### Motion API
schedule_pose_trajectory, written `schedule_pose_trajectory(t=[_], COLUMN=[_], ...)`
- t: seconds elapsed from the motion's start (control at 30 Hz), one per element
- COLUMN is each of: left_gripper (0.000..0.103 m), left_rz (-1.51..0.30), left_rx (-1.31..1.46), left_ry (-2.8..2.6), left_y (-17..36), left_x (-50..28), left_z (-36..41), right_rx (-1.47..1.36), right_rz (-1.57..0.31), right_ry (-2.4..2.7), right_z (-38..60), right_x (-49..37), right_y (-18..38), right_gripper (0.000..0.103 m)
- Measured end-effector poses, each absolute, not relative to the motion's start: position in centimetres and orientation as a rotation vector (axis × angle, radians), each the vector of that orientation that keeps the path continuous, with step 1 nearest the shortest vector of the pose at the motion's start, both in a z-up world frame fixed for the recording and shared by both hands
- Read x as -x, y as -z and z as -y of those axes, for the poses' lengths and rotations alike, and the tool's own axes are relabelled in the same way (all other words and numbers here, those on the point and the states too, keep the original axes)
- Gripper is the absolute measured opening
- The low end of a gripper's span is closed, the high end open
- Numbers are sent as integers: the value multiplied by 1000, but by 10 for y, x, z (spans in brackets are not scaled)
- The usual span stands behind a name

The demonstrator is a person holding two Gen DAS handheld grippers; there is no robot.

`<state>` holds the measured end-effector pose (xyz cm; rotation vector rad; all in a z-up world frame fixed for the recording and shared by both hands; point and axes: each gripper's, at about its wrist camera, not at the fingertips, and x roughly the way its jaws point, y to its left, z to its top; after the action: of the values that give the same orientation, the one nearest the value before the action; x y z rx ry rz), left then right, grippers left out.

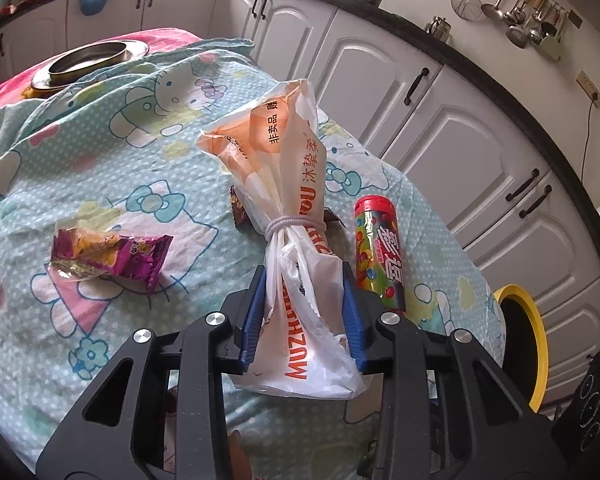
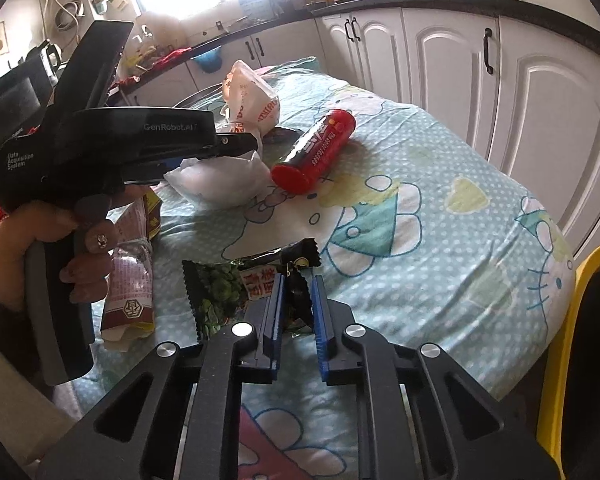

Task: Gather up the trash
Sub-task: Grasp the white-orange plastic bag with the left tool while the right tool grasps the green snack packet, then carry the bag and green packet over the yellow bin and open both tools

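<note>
L tool (image 1: 305, 312) is pinching the white-and-orange plastic bag (image 1: 296, 216) low down, below the hair tie (image 1: 296, 225) that cinches its middle; blue pads (image 1: 256, 320) press in on both sides of the crumpled plastic. Bag's open mouth flares up and away from the tool. Just right of it a candy tube (image 1: 380, 252) w/ a red cap lies on the cartoon-cat cloth (image 1: 120, 160) covering the tabletop, close to the bag but I can't tell if they touch. Further left, apart from the bag, a purple snack wrapper (image 1: 108, 256) lies flat. A brown wrapper (image 1: 238, 208) peeks out behind the bag. A metal basin (image 1: 88, 62) sits at the far end. Yellow-rimmed bin (image 1: 528, 336) stands off the tabletop edge, to the right.

R tool (image 2: 296, 308) is nearly closed, nipping a dark green snack wrapper (image 2: 228, 288) by its crimped end; wrapper hangs left of the pads. From that side, a hand (image 2: 60, 240) grips the L tool's handle, w/ a pink-and-red packet (image 2: 132, 280) lying below it.
</note>
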<state>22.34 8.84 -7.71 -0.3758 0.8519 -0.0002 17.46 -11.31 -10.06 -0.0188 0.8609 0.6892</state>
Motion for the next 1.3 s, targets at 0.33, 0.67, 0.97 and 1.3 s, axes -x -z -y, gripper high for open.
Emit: schedule_pose_trajectory(t=[0.33,0.67,0.97,1.3], left_gripper=[27,27,27,27], left_rz=[-789,-742,-710,-666], left_rx=[357,334,316,299], left_ry=[-8,-8,7,41], left_y=[54,34,19,2], left_x=[-204,-186,-175,-162], left_z=[-91,-86,-77,-61], right_rx=[-6,-8,-37,-42], right_rz=[-829,-745,-688,-628], right_ry=[-702,-697,-671,-613], right_z=[119,125,144,170], right_x=[-157,-147,-140,-139], right_y=[92,66,44,22], right_gripper=[7,6,6,6])
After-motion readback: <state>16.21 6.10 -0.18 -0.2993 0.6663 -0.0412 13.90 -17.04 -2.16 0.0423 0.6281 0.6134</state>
